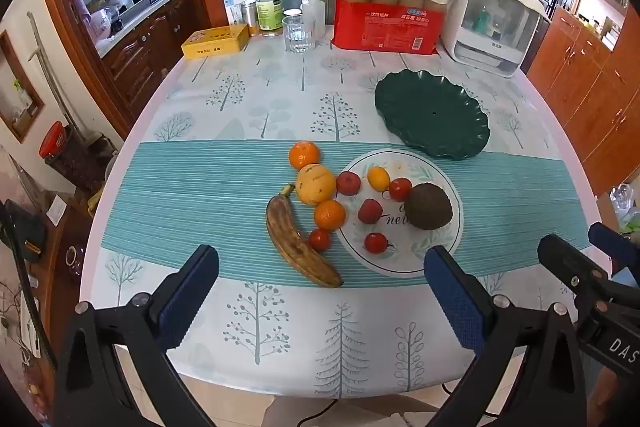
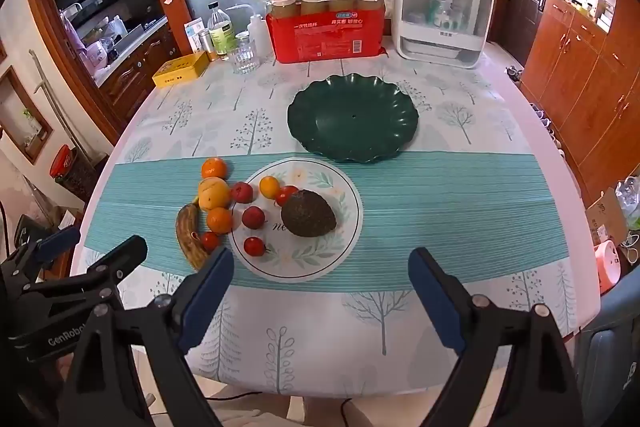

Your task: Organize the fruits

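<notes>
Left tongs (image 1: 320, 267) & right tongs (image 2: 320, 275): black triangular frames w/ silver screws, blue textured pads (image 1: 456, 291). White lettering "DAS" and "GenRobo" on bodies.

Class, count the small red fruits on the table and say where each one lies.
5. Three on the white plate. One at its left rim; one beside the banana.
</notes>
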The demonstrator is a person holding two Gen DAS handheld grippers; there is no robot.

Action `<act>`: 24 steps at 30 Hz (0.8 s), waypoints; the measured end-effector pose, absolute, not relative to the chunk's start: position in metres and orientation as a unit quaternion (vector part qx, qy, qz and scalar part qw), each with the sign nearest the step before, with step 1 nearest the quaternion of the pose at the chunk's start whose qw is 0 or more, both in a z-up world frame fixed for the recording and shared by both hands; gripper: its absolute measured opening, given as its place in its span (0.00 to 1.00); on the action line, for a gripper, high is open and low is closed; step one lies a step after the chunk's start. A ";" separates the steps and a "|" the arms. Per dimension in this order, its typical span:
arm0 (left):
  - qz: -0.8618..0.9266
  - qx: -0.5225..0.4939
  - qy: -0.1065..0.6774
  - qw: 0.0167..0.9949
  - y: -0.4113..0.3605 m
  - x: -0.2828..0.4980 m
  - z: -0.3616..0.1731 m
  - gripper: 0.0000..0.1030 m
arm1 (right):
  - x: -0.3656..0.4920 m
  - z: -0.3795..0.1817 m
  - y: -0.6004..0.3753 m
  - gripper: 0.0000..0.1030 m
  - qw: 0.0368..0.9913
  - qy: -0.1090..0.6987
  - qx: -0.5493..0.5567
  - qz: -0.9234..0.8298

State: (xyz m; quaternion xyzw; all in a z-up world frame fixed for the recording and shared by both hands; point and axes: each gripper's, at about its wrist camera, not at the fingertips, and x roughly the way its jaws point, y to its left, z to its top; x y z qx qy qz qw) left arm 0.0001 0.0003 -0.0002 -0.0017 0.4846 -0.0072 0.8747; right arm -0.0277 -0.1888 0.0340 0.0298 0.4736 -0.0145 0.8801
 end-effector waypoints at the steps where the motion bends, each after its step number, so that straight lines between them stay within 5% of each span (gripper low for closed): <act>1: -0.008 -0.002 0.483 0.875 0.000 0.000 0.000 0.99 | -0.028 0.035 -0.190 0.87 0.880 0.473 0.029 -0.015; 24: -0.014 -0.003 0.489 0.872 -0.002 0.007 0.005 0.99 | -0.024 0.037 -0.182 0.87 0.887 0.461 0.030 0.003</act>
